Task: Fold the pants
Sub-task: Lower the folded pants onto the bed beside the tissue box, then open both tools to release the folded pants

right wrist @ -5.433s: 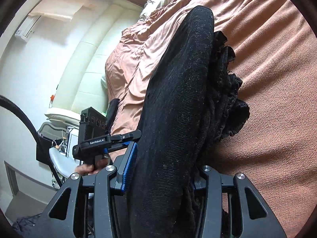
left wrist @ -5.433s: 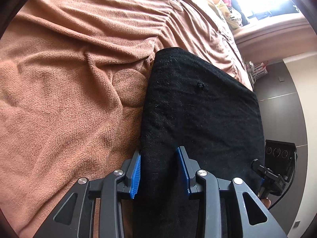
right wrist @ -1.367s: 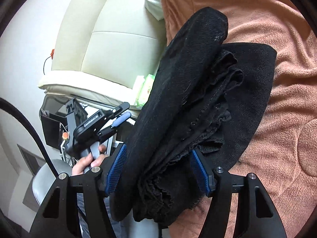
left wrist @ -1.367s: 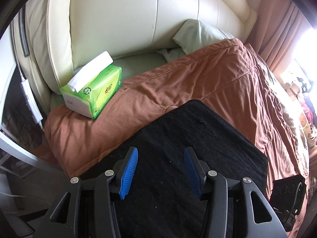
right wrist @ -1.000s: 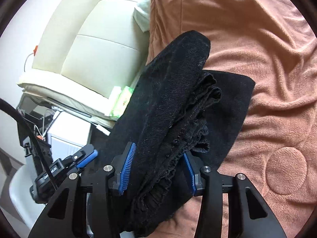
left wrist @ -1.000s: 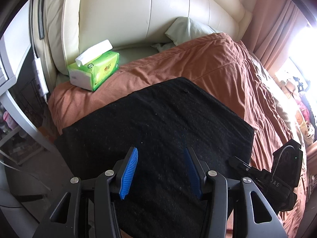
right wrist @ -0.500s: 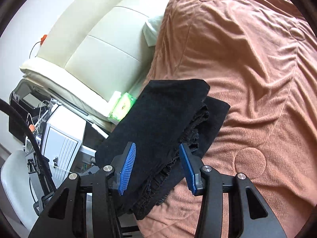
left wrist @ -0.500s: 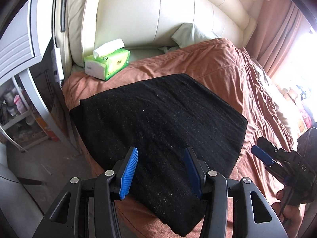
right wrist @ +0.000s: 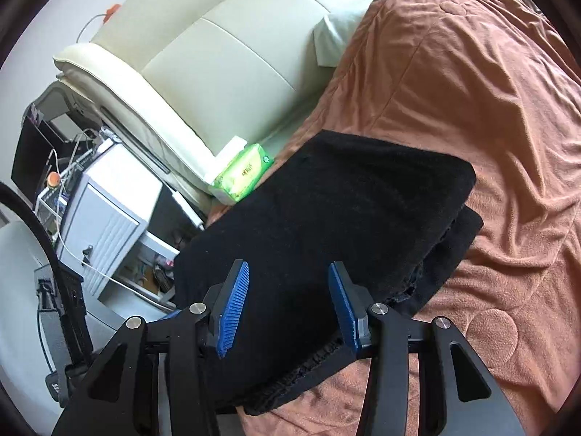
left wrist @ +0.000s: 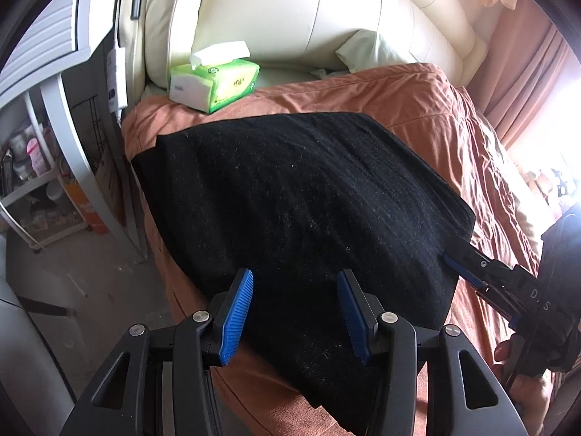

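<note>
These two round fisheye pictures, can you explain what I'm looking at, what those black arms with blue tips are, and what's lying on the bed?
No robot here: a person holds a hand-held gripper in each hand, and each carries a camera looking along its jaws. One picture is from the left gripper, the other from the right gripper. The blue-tipped black arms are those jaws. A folded black pair of pants lies on a rust-brown blanket, near a green tissue pack and a cream padded headboard. In both views the jaws are above the pants, gripping nothing; the right ones are closing slightly.
</note>
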`<control>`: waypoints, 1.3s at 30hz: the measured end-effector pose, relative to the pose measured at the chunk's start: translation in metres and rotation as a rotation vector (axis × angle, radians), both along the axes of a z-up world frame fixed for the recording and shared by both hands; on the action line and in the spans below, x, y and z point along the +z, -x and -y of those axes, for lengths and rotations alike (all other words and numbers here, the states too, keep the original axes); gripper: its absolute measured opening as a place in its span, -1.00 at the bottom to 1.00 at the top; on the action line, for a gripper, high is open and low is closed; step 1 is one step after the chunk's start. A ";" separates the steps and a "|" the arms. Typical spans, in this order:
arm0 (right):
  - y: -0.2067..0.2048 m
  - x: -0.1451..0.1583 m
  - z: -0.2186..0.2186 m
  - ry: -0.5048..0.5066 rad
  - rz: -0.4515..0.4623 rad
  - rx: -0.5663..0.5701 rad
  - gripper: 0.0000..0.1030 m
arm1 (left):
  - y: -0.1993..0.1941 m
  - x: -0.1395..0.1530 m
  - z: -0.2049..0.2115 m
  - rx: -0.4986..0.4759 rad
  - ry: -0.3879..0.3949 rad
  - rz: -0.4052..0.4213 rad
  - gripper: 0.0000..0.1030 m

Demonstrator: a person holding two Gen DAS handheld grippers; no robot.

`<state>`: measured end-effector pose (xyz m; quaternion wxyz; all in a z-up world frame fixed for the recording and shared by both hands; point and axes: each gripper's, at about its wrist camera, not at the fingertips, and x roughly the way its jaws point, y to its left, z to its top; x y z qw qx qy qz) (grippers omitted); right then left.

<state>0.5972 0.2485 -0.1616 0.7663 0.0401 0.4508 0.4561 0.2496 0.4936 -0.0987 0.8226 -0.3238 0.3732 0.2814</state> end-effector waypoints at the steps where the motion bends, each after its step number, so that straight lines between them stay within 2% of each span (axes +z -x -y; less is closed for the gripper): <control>1: -0.002 -0.007 0.003 0.003 -0.014 -0.009 -0.31 | 0.000 -0.004 0.002 -0.002 0.003 -0.007 -0.01; 4: -0.002 -0.016 0.008 -0.011 -0.038 -0.012 -0.34 | 0.003 -0.013 0.005 -0.005 0.013 -0.013 -0.01; 8: 0.012 -0.018 0.001 0.065 0.019 0.005 -0.34 | 0.008 -0.018 0.008 -0.004 0.032 -0.021 -0.01; 11: 0.020 -0.017 -0.002 0.107 0.020 -0.004 -0.34 | 0.011 -0.009 0.017 -0.016 0.005 -0.030 -0.01; 16: 0.033 0.013 0.006 0.120 0.045 -0.006 -0.34 | 0.024 0.010 0.025 -0.009 0.004 0.006 -0.01; 20: 0.046 0.038 0.022 0.099 0.077 -0.014 -0.34 | 0.028 0.030 0.036 -0.036 -0.030 0.014 0.00; 25: 0.064 0.064 0.041 0.125 0.126 -0.032 -0.31 | 0.035 0.048 0.049 -0.065 -0.025 0.030 0.00; 27: 0.072 0.074 0.051 0.118 0.134 -0.049 -0.20 | 0.037 0.056 0.056 -0.082 -0.040 0.027 0.08; 29: 0.080 0.083 0.064 0.113 0.151 -0.068 0.12 | 0.041 0.065 0.063 -0.094 -0.056 0.028 0.25; 31: 0.089 0.091 0.077 0.110 0.165 -0.086 0.29 | 0.044 0.072 0.071 -0.108 -0.070 0.036 0.41; 34: 0.105 0.099 0.099 0.114 0.181 -0.111 0.42 | 0.047 0.082 0.084 -0.131 -0.091 0.035 0.66; 37: 0.125 0.104 0.120 0.125 0.203 -0.138 0.63 | 0.051 0.089 0.100 -0.155 -0.118 0.040 0.87; 39: 0.138 0.108 0.131 0.128 0.212 -0.152 0.65 | 0.053 0.094 0.111 -0.174 -0.137 0.040 0.93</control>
